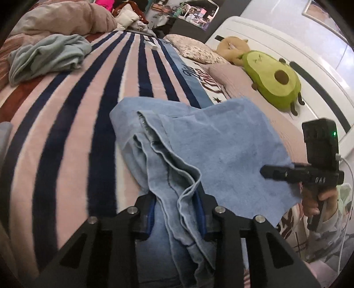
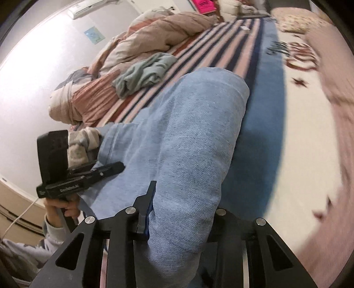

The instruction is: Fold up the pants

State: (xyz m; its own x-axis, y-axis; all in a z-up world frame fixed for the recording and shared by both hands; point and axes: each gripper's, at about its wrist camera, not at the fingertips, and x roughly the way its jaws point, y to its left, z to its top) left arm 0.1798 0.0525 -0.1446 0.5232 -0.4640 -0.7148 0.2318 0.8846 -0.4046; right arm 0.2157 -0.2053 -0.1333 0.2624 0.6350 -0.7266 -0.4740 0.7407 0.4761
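Note:
Light blue denim pants lie partly folded on the striped blanket of a bed. My left gripper is shut on a bunched edge of the pants, cloth filling the space between its fingers. My right gripper is shut on another part of the pants; the denim drapes over its right finger and hides it. The right gripper also shows in the left wrist view, at the pants' right edge. The left gripper shows in the right wrist view, at the pants' left side.
A crumpled pale green garment lies on the blanket at the far left. A heaped pink duvet is behind it. An avocado plush and a pillow lie by the white headboard on the right.

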